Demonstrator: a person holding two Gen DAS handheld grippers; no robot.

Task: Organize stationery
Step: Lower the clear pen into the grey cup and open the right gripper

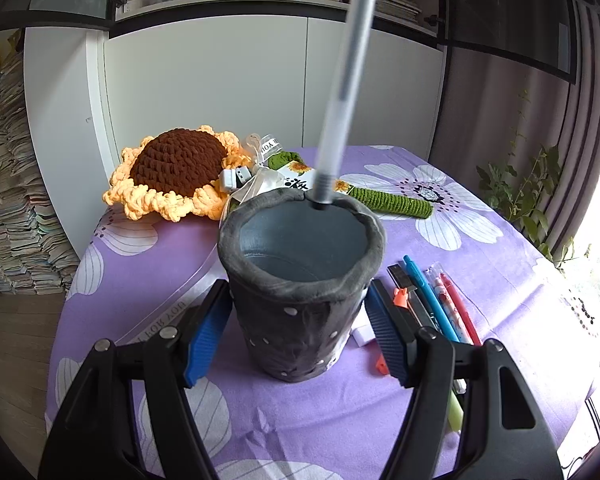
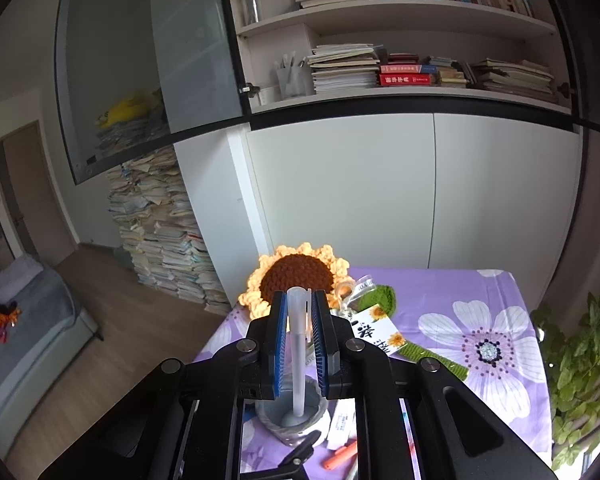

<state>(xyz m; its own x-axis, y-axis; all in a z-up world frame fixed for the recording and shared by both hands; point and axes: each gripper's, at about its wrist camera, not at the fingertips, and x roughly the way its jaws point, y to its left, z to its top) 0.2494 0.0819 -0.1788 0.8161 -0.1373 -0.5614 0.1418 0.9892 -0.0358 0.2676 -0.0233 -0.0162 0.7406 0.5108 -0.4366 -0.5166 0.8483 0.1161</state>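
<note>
A dark grey felt pen holder [image 1: 300, 312] with white dots stands upright on the purple floral tablecloth [image 1: 300, 420]. My left gripper [image 1: 298, 286] is shut on it, one blue pad pressing each side. A translucent white pen [image 1: 340, 112] hangs nearly upright, its tip just at the holder's far rim. In the right wrist view my right gripper [image 2: 299, 300] is shut on that pen [image 2: 300, 344] near its capped top. The pen's lower end reaches over the holder's [image 2: 276, 416] open mouth. Several loose pens [image 1: 440, 304] lie right of the holder.
A crochet sunflower [image 1: 172, 172] with a green stem [image 1: 392, 200] and a small card lie behind the holder. A white eraser [image 1: 362, 334] and an orange marker [image 2: 340, 456] lie beside it. A potted plant [image 1: 540, 192] stands right of the table; white cabinets rise behind.
</note>
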